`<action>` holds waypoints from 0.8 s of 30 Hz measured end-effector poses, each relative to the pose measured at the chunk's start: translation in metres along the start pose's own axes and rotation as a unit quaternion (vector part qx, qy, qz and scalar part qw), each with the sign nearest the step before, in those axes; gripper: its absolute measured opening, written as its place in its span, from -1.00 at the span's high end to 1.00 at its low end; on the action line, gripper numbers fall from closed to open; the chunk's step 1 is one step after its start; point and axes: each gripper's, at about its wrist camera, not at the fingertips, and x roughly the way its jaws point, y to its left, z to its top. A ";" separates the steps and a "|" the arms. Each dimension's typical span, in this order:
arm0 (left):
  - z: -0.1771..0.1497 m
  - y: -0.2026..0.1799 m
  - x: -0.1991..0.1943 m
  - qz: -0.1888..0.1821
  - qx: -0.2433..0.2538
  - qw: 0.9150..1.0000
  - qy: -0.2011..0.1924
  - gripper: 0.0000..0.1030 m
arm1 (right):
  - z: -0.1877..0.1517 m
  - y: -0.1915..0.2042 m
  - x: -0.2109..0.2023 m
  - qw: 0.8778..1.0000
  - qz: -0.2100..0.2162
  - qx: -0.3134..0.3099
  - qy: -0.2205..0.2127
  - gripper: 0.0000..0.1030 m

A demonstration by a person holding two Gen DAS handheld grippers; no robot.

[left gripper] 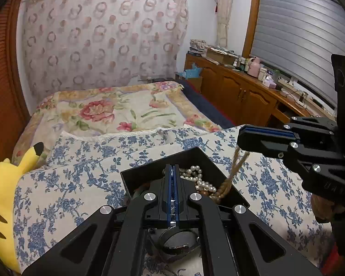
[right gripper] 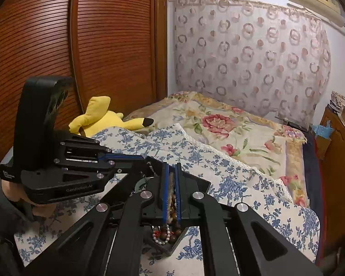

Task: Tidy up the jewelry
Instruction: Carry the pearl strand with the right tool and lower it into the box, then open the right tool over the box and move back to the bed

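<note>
Nearest your left lens, a dark bangle is hanging below the left tool, which is pinching it with the pads nearly touching. Your right tool is gripping a tan braided cord that is running down into the black box; the right wrist view is showing that cord squeezed between its narrow pads. The box is sitting on the blue-flowered pillow on the bed, holding a pearl strand and brown beads in one heap. Progress is looking early: two pieces are lifted, nothing is looking sorted yet, the tangle remaining.
</note>
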 end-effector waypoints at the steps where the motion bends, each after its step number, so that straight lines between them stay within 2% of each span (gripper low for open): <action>1: 0.000 0.000 0.001 0.001 0.000 1.000 0.001 0.98 | -0.001 -0.001 0.000 1.000 -0.001 0.002 0.001 0.80; 5: -0.001 -0.001 0.003 0.003 0.001 1.000 0.003 0.98 | -0.003 -0.006 0.000 1.000 -0.001 0.010 0.003 0.71; 17: -0.008 -0.003 -0.009 0.008 0.002 1.000 -0.001 0.95 | -0.027 -0.005 -0.019 1.000 -0.009 0.025 0.011 0.71; 18: -0.010 -0.003 -0.012 0.010 0.002 1.000 -0.002 0.89 | -0.031 -0.005 -0.022 0.999 -0.009 0.029 0.012 0.71; 19: -0.014 -0.004 -0.017 0.017 0.003 1.000 -0.004 0.63 | -0.035 -0.004 -0.026 0.999 -0.009 0.033 0.013 0.71; 20: -0.017 -0.005 -0.020 0.022 0.003 1.000 -0.006 0.27 | -0.039 -0.003 -0.029 0.999 -0.010 0.037 0.014 0.71; 24: -0.036 -0.010 -0.038 0.035 0.004 0.999 -0.012 -0.23 | -0.062 0.004 -0.045 0.998 -0.009 0.051 0.020 0.71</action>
